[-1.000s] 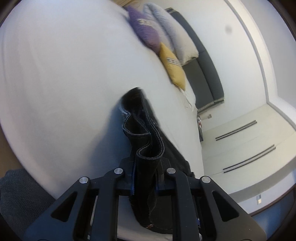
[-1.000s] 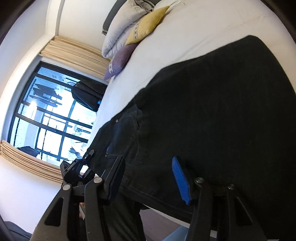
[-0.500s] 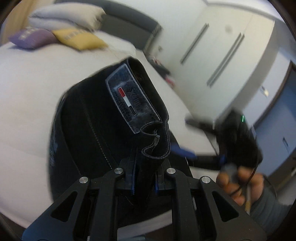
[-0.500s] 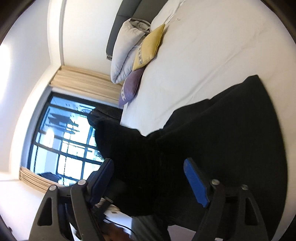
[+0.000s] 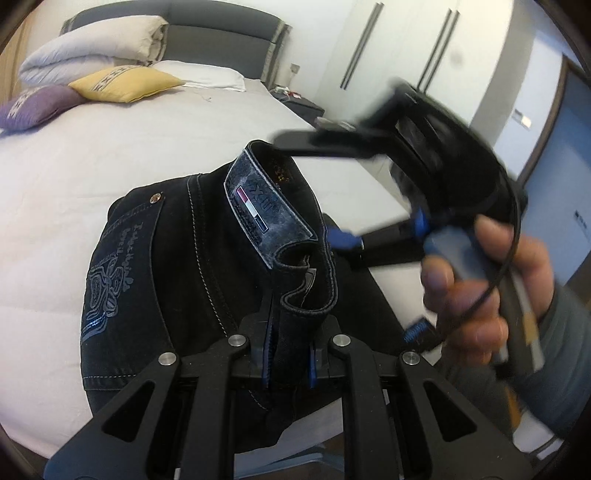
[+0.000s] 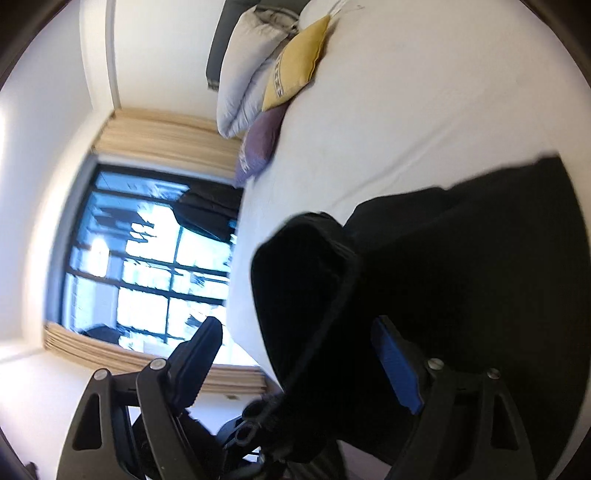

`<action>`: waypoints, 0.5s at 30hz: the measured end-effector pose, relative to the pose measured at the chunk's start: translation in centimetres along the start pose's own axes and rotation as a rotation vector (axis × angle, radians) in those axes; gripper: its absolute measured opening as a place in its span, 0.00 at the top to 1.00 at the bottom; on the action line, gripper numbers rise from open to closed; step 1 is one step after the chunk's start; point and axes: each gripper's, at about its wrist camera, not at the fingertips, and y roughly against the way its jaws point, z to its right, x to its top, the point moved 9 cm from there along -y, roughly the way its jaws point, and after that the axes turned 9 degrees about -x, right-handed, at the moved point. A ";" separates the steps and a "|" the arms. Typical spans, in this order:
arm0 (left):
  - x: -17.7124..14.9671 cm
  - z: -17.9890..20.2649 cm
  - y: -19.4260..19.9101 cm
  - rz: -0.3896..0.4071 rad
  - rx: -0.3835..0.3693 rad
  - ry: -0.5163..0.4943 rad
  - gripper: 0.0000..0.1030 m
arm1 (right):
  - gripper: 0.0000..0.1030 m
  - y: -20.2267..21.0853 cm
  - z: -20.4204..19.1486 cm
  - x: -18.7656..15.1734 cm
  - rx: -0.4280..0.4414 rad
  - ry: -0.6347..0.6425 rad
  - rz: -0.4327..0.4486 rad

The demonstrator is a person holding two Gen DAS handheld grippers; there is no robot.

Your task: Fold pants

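Observation:
Black jeans [image 5: 155, 266] lie bunched on the white bed [image 5: 92, 147], back pocket and leather waist patch facing up. My left gripper [image 5: 290, 343] is shut on the waistband, which stands up from its jaws in a fold. To the right a hand holds my right gripper [image 5: 314, 188], whose jaws reach around the top of the waistband without touching it. In the right wrist view the right gripper [image 6: 295, 350] is opening wide. A raised fold of the jeans [image 6: 461, 277] sits between its fingers [image 6: 397, 369], and the pads do not press on it.
Yellow [image 5: 122, 83] and purple [image 5: 33, 105] cushions and a folded duvet [image 5: 96, 51] lie by the grey headboard [image 5: 221, 33]. White wardrobe doors [image 5: 406, 55] stand to the right. A window [image 6: 147, 266] with beige curtains is on the bed's far side.
My left gripper has swung across the bed with the waistband and rolled upright, coming close to the right gripper. The right jaws have spread wider, and a lifted fold now stands between them.

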 end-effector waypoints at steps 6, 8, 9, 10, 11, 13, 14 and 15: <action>-1.2 2.5 -2.7 -0.056 0.046 -0.104 0.88 | 0.43 -0.6 0.7 -0.2 -0.178 0.145 -0.046; -1.5 2.5 -3.4 -0.073 0.046 -0.106 0.88 | 0.72 0.1 1.8 -0.3 -0.194 0.143 -0.030; -1.1 2.6 -4.2 -0.083 0.040 -0.113 0.88 | 0.79 0.6 2.6 -0.2 -0.182 0.122 -0.019; -1.0 3.0 -4.6 -0.091 0.039 -0.124 0.88 | 0.79 1.1 3.5 -0.2 -0.179 0.102 -0.005; -0.8 3.4 -5.0 -0.101 0.041 -0.138 0.88 | 0.81 1.5 4.2 -0.3 -0.176 0.090 0.009; -0.6 4.6 -6.0 -0.119 0.048 -0.178 0.88 | 0.83 2.4 5.1 -0.3 -0.179 0.083 0.034; -0.3 5.1 -6.3 -0.123 0.050 -0.192 0.88 | 0.83 2.9 5.4 -0.3 -0.179 0.084 0.047; 0.0 5.9 -6.7 -0.125 0.054 -0.212 0.88 | 0.83 3.7 5.6 -0.1 -0.175 0.084 0.065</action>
